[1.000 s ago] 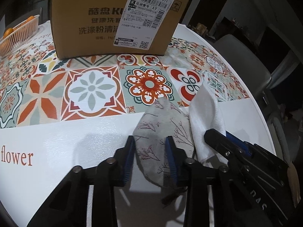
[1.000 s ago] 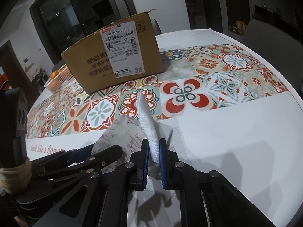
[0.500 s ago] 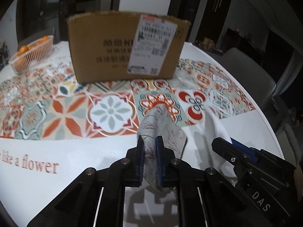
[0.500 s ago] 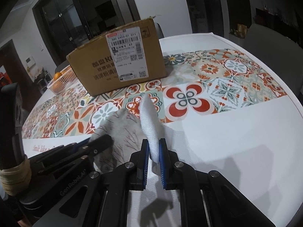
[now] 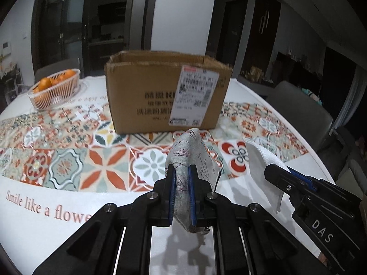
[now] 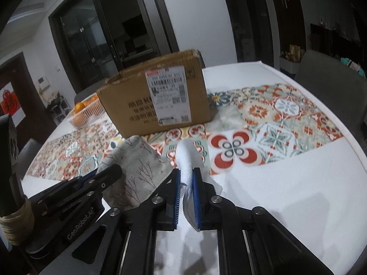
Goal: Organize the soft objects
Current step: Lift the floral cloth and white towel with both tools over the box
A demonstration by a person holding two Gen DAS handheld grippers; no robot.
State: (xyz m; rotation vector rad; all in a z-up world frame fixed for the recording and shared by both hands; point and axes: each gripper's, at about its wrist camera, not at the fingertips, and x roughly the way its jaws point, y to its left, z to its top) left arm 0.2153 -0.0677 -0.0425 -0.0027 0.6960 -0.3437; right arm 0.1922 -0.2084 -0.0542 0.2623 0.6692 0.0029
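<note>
While raised off the table point(image 5: 57, 224), printed cloth point(image 5: 190, 153) pinched in left tool point(image 5: 181, 174), white cloth point(image 6: 187, 160) in right tool point(image 6: 187, 178).

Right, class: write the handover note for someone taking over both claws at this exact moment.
Left claw: shut on the printed grey cloth, its jaws having just closed; the cloth is lifted off the table.
Right claw: shut on the white cloth, also held up.
The open cardboard box stands just beyond both on the tiled runner.
Done: both cloths picked up.
Left: neither cloth is put away yet; the box is probably where they go.
</note>
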